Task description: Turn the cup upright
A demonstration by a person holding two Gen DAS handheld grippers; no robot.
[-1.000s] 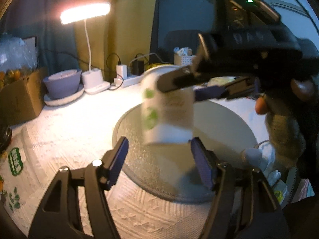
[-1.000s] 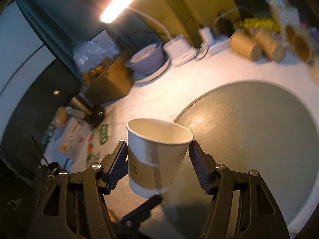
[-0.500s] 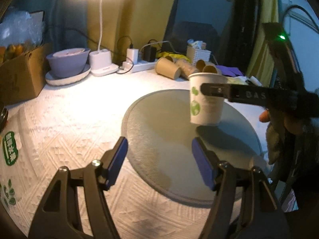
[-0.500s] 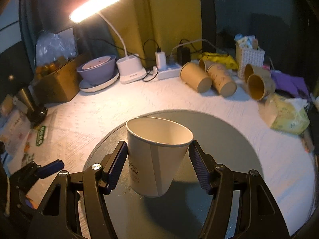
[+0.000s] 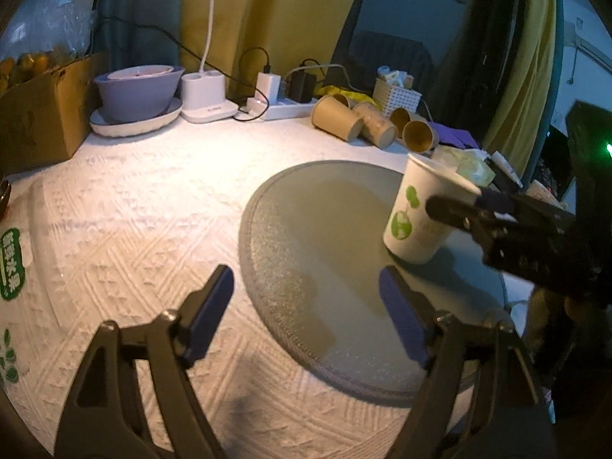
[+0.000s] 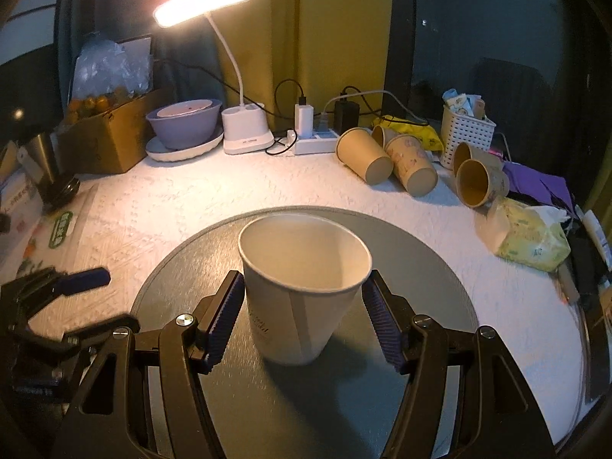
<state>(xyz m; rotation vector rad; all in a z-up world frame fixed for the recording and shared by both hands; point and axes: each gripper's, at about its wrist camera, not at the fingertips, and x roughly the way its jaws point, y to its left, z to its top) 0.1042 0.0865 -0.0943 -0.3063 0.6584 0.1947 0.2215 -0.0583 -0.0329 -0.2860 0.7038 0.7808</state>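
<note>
A white paper cup (image 6: pixel 302 290) with green print stands upright, mouth up, on the round grey mat (image 6: pixel 420 267). My right gripper (image 6: pixel 304 319) has its blue-padded fingers on both sides of the cup, touching it or nearly so. In the left wrist view the cup (image 5: pixel 420 216) stands at the mat's (image 5: pixel 325 237) right side with the right gripper's finger across it. My left gripper (image 5: pixel 306 317) is open and empty, low over the mat's near left edge, apart from the cup.
Several brown paper cups (image 6: pixel 386 162) lie on their sides at the back. Behind are a desk lamp (image 6: pixel 244 130), power strip (image 6: pixel 313 141), purple bowl (image 6: pixel 183 122), cardboard box (image 6: pixel 103 137) and white basket (image 6: pixel 466 134). A tissue pack (image 6: pixel 528 237) lies right.
The right gripper turned the cup mouth-up and lowered it onto the mat. The left gripper drew back to the left, away from the cup.
</note>
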